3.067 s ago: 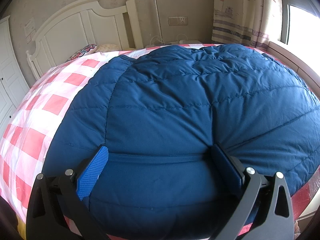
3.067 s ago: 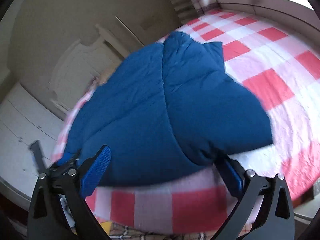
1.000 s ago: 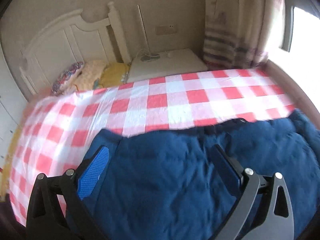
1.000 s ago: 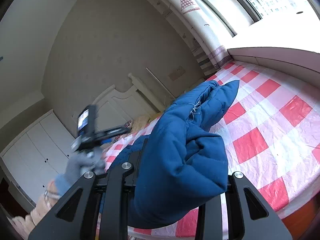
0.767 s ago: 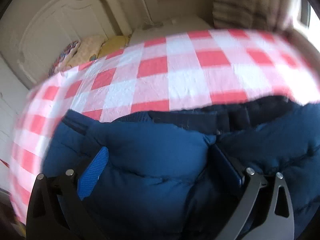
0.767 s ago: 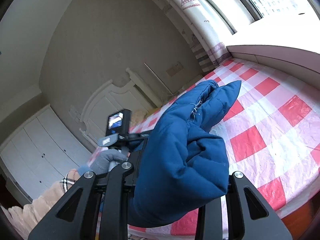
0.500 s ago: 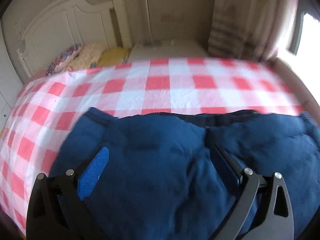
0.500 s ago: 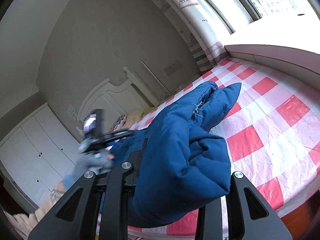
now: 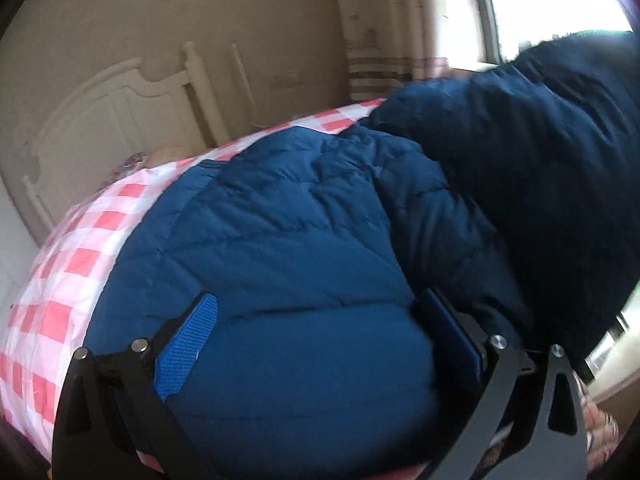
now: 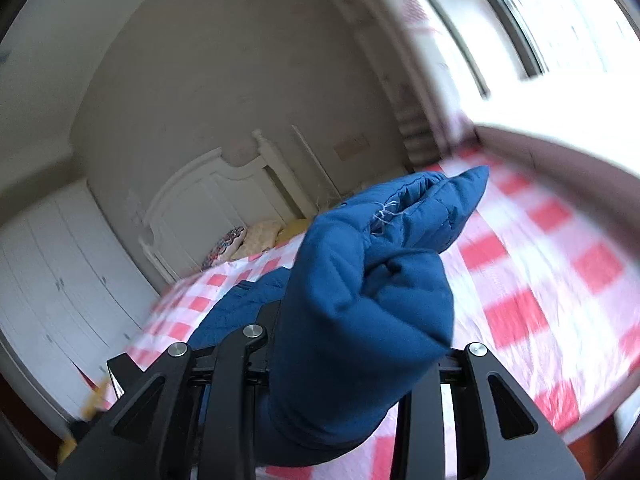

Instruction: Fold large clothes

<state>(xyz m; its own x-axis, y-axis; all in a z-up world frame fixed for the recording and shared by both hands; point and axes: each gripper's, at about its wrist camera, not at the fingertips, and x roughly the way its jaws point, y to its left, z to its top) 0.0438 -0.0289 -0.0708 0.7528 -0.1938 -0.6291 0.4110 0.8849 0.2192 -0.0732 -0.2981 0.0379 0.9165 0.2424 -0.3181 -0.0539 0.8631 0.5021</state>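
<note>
A big navy quilted jacket [image 9: 288,240] lies on the bed with the red and white checked sheet [image 9: 80,256]. My left gripper [image 9: 320,320] is open, its blue-padded fingers [image 9: 188,344] spread on the jacket's near edge. On the right of the left wrist view a dark fold of the jacket [image 9: 540,160] hangs raised above the rest. My right gripper [image 10: 352,360] is shut on a bunched part of the jacket [image 10: 368,304], held up above the bed; its fingertips are hidden by the fabric.
A white headboard [image 9: 120,120] and pillows [image 10: 240,240] stand at the bed's far end. White wardrobes [image 10: 52,280] line the left wall. A curtained window [image 9: 540,20] and a ledge [image 10: 560,132] run along the right side of the bed.
My left gripper has dropped back low over the jacket's near edge. The part held in my right gripper has swung over the jacket. The right view has shifted and blurred.
</note>
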